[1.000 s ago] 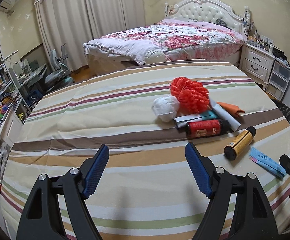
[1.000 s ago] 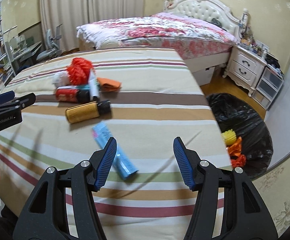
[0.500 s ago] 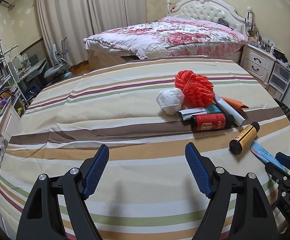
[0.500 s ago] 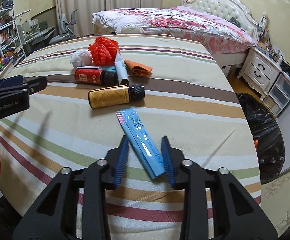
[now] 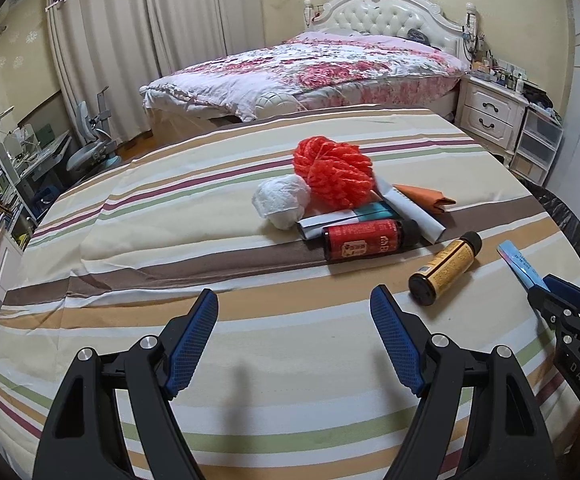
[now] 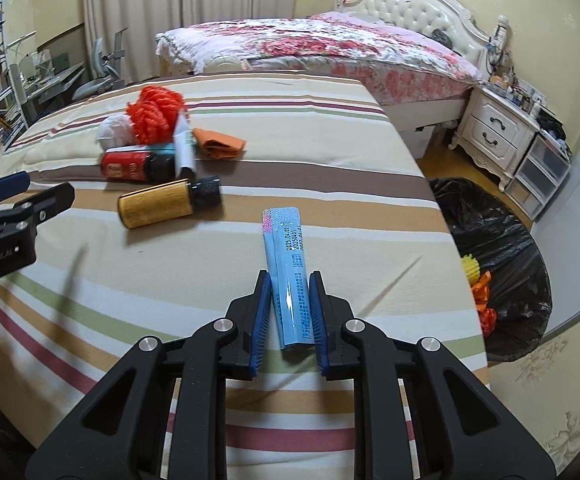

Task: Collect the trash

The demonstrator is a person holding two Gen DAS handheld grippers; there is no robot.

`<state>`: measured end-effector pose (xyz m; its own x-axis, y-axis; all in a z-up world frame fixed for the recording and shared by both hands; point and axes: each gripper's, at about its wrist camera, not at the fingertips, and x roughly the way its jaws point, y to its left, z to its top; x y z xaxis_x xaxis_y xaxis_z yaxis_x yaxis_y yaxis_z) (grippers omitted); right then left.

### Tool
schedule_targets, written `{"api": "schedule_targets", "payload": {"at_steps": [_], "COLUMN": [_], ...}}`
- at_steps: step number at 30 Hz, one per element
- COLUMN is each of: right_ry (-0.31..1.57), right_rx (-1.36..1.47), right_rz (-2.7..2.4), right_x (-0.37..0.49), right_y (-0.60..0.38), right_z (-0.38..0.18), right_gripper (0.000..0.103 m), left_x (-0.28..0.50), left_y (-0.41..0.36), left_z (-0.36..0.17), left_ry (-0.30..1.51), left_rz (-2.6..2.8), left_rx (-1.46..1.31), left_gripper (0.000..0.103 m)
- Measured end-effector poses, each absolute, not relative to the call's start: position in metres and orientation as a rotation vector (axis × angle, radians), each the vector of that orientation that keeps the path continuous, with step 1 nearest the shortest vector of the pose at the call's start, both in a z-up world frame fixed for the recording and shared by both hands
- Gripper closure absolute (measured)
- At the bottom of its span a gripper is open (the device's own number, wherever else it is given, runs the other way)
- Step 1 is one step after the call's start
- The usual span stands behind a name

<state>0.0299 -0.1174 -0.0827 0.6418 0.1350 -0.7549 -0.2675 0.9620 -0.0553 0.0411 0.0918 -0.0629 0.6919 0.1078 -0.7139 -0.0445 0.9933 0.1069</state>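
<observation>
A flat blue packet (image 6: 286,240) lies on the striped cloth (image 6: 330,160), near its right edge. My right gripper (image 6: 290,280) is closing on the packet's near end, and both pads touch its sides. In the left wrist view the packet (image 5: 516,258) sticks out of the right gripper (image 5: 550,286) at the far right. My left gripper (image 5: 294,296) hangs open over bare cloth with nothing between its fingers. Farther back lie a yellow bottle (image 5: 446,268), a red bottle (image 5: 364,240), an orange yarn ball (image 5: 334,172) and a white wad (image 5: 282,200).
A black trash bag (image 6: 498,248) stands open on the floor right of the table, with yellow and orange scraps inside. A white tube (image 5: 410,212) and an orange folded piece (image 5: 426,198) lie by the bottles. A bed (image 5: 310,64) and a nightstand (image 5: 490,116) stand behind.
My right gripper went from wide open beside the blue packet to closed around its near end. The left gripper stayed open and drifted slightly over the cloth.
</observation>
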Motion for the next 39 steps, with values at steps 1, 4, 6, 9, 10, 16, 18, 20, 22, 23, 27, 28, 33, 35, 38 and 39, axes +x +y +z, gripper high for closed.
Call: {"api": "schedule_targets", "payload": {"at_steps": [1, 4, 6, 9, 10, 16, 18, 20, 22, 23, 27, 28, 33, 35, 38, 39], "right_ry": [0.844, 0.843, 0.845, 0.848, 0.848, 0.847, 0.846, 0.846, 0.845, 0.845, 0.845, 0.845, 0.845, 0.845, 0.846, 0.846], "right_rx": [-0.162, -0.149, -0.137, -0.122, -0.118, -0.1, -0.092, -0.084, -0.077, -0.076, -0.073, -0.073, -0.073, -0.074, -0.074, -0.074], "right_rz": [0.224, 0.21, 0.205, 0.201, 0.201, 0.209, 0.213, 0.216, 0.22, 0.22, 0.222, 0.222, 0.221, 0.221, 0.222, 0.222], "right_x": [0.032, 0.038, 0.042, 0.046, 0.047, 0.052, 0.052, 0.053, 0.053, 0.053, 0.054, 0.054, 0.054, 0.054, 0.054, 0.054], "right_y": [-0.121, -0.127, -0.131, -0.137, -0.138, -0.143, -0.145, -0.146, -0.148, -0.147, -0.148, -0.148, -0.148, -0.148, -0.148, -0.148], "right_z": [-0.083, -0.082, -0.082, -0.082, -0.082, -0.082, -0.082, -0.083, -0.083, -0.083, -0.083, -0.083, -0.083, -0.083, -0.083, -0.083], "right_gripper": [0.084, 0.084, 0.084, 0.084, 0.084, 0.083, 0.083, 0.083, 0.083, 0.083, 0.083, 0.083, 0.083, 0.083, 0.083, 0.083], "left_x": [0.042, 0.047, 0.051, 0.057, 0.059, 0.072, 0.076, 0.079, 0.08, 0.08, 0.08, 0.079, 0.071, 0.065, 0.056, 0.053], "left_y": [0.089, 0.075, 0.066, 0.052, 0.048, 0.027, 0.023, 0.021, 0.018, 0.018, 0.015, 0.015, 0.018, 0.022, 0.027, 0.029], "left_z": [-0.063, -0.063, -0.063, -0.066, -0.066, -0.073, -0.075, -0.078, -0.08, -0.081, -0.086, -0.086, -0.086, -0.085, -0.085, -0.085], "left_ry": [0.802, 0.8, 0.802, 0.806, 0.807, 0.823, 0.83, 0.837, 0.84, 0.844, 0.868, 0.867, 0.873, 0.879, 0.885, 0.886], "left_rz": [0.076, 0.047, 0.03, 0.003, -0.005, -0.043, -0.052, -0.065, -0.082, -0.092, -0.127, -0.134, -0.16, -0.168, -0.167, -0.164], "left_rx": [0.086, 0.102, 0.114, 0.13, 0.134, 0.16, 0.167, 0.17, 0.168, 0.167, 0.159, 0.154, 0.132, 0.118, 0.108, 0.105], "left_gripper": [0.027, 0.027, 0.027, 0.027, 0.027, 0.027, 0.027, 0.027, 0.033, 0.039, 0.058, 0.065, 0.074, 0.076, 0.076, 0.076]}}
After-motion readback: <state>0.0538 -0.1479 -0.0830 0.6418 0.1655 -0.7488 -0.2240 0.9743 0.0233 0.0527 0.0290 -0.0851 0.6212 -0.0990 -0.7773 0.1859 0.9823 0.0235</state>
